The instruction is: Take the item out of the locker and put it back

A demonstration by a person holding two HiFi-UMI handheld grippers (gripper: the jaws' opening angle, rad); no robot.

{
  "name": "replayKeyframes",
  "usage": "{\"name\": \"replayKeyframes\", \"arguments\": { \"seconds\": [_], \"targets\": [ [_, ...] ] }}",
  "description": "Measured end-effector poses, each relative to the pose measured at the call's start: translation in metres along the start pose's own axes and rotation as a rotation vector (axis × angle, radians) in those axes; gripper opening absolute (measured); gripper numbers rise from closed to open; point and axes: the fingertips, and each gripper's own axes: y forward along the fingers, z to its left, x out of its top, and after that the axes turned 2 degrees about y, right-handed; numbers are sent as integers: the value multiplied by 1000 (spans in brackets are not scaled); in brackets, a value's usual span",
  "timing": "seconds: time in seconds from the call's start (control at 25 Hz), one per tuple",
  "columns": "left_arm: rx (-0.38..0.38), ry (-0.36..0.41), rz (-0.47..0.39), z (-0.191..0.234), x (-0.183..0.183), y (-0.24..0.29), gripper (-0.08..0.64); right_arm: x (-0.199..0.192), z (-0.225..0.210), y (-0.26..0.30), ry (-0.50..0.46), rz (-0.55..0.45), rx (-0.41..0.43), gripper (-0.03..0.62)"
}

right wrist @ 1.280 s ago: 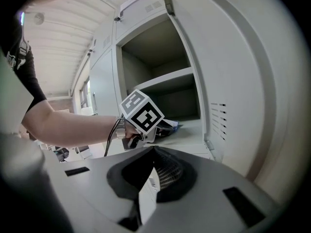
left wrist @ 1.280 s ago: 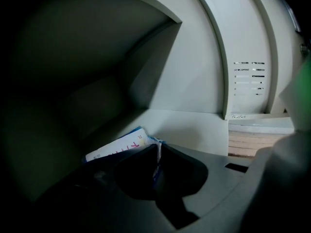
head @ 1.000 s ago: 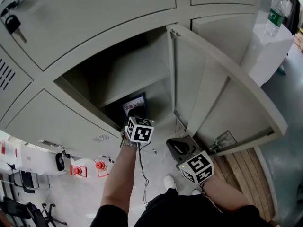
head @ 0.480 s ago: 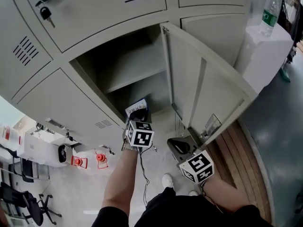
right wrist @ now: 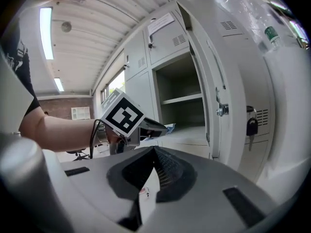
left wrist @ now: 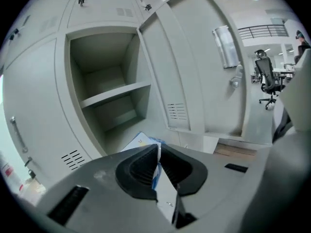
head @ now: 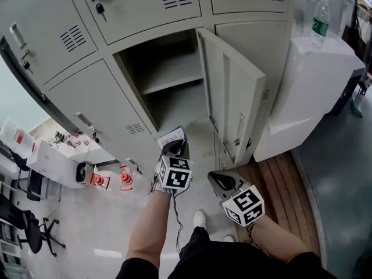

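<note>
One thin white-and-blue booklet (left wrist: 138,141) sticks forward from the left gripper (left wrist: 157,150) clamping it; the right gripper (right wrist: 154,150) is closed, empty.

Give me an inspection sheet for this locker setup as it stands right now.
Surface: open locker compartment, shelf and bottom bare.
Job's things: flat packet, white and blue, held in front of the open compartment.
Clutter: water bottle on white cabinet; key in an upper door.
Grippers: left gripper shut on the flat packet; right gripper shut, empty.
Cables: black cable along the left forearm.
Surroundings: locker door open; office chair at left.
</note>
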Motion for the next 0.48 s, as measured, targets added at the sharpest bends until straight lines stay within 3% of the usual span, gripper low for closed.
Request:
{"name": "replayKeyframes", "arguments": {
  "seconds": [0.48],
  "targets": [
    [114, -61, 0, -58, -36, -137, 31, -19, 63, -57, -43, 14, 140, 52]
  ]
}}
